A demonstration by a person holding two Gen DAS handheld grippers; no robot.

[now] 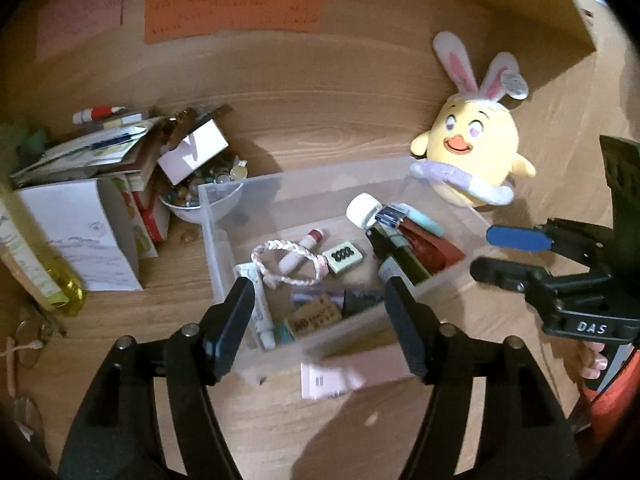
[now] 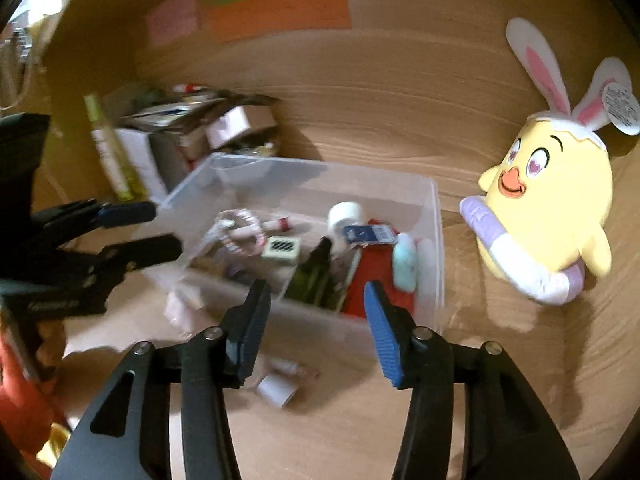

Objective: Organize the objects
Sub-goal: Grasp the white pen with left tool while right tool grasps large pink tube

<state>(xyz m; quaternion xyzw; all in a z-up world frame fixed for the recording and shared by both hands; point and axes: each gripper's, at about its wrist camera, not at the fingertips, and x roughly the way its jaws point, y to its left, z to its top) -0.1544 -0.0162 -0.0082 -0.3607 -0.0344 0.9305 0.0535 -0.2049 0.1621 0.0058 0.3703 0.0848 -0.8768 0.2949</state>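
Observation:
A clear plastic bin [image 1: 224, 248] stands on the wooden desk and holds several small items: a braided bracelet [image 1: 286, 266], a white tube [image 1: 260, 308], a dark green bottle [image 1: 400, 256] and a red pouch [image 1: 432, 248]. The bin also shows in the right wrist view [image 2: 434, 240]. My left gripper [image 1: 320, 320] is open and empty just above the bin's near wall. My right gripper [image 2: 316, 320] is open and empty at the bin's near right corner; it shows at the right in the left wrist view [image 1: 496, 252]. A pink packet [image 1: 340, 376] lies in front of the bin.
A yellow chick plush with bunny ears [image 1: 472, 148] sits right of the bin. A cluttered pile of papers and boxes [image 1: 100, 184], a white bowl of beads [image 1: 200, 200] and a yellow bottle [image 1: 44, 264] stand at left. A small white item [image 2: 276, 390] lies on the desk.

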